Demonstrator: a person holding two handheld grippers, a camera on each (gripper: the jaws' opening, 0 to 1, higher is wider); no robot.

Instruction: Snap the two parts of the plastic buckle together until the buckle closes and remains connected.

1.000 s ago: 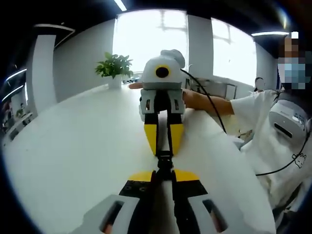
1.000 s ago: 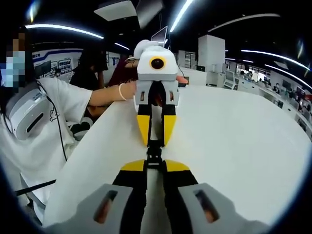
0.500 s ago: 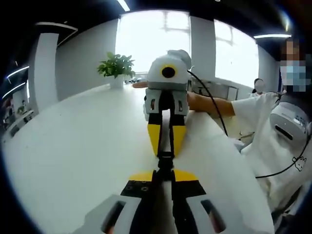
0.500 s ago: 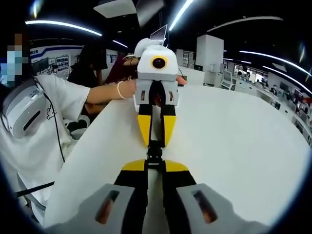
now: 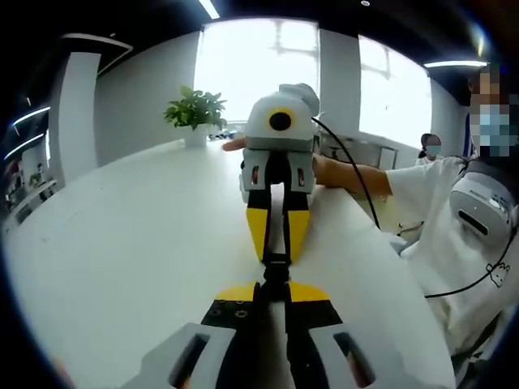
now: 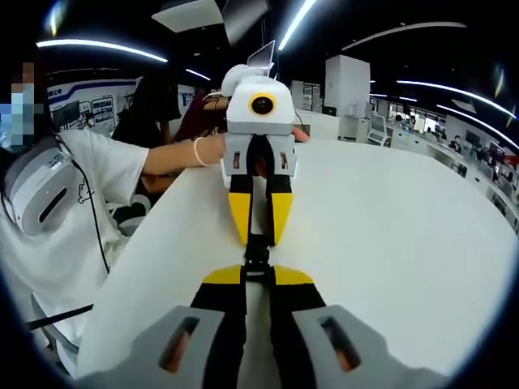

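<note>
Left gripper (image 5: 274, 285) and right gripper (image 6: 257, 271) meet tip to tip above the white counter (image 5: 122, 243). Fingers of both are pinched nearly closed on the black buckle (image 5: 275, 267), held between them.

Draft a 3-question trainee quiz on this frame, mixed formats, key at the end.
1. True or false: the left gripper and the right gripper meet tip to tip over the white table.
2. Multiple choice: what sits between the two sets of yellow-tipped jaws? A) a red cup B) the black buckle C) a coil of rope
3. Fill in: at the far edge of the table in the left gripper view stands a potted ____.

Key: 1 true. 2 B; whether its two parts have latched cannot be told, as the jaws hide the joint. 3 plant.
</note>
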